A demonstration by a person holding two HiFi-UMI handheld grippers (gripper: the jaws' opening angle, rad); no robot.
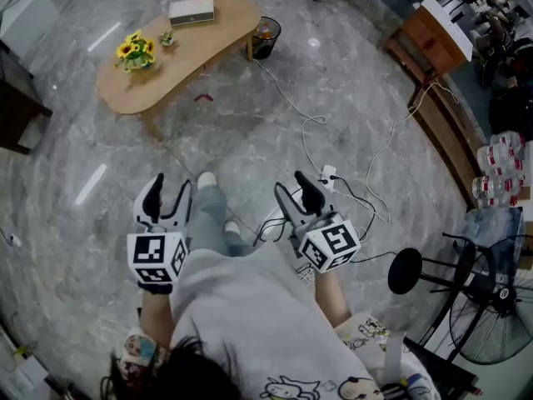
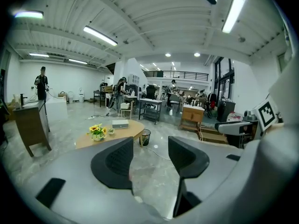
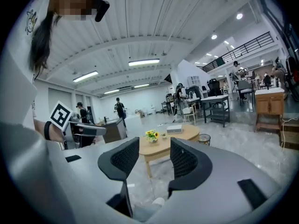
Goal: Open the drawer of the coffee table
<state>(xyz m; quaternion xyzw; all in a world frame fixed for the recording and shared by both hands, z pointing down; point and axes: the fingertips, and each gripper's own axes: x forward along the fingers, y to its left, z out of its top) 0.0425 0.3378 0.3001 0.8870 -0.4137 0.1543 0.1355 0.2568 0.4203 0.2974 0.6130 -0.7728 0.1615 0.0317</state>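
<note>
Marble floor (image 1: 250, 132) holds a curved wooden coffee table (image 1: 208, 36); both hand-held grippers (image 1: 169, 188) (image 1: 291, 186) gape.

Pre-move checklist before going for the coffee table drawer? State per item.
1. Left hand-held gripper open and empty: ok.
2. Right hand-held gripper open and empty: ok.
3. Coffee table within reach: not ok, it stands well across the floor.
4. Drawer located: cannot tell, no view shows its front or handle.
5. Path clear: not ok, cables trail over the floor toward the table's right end; probably best to step around them.
</note>
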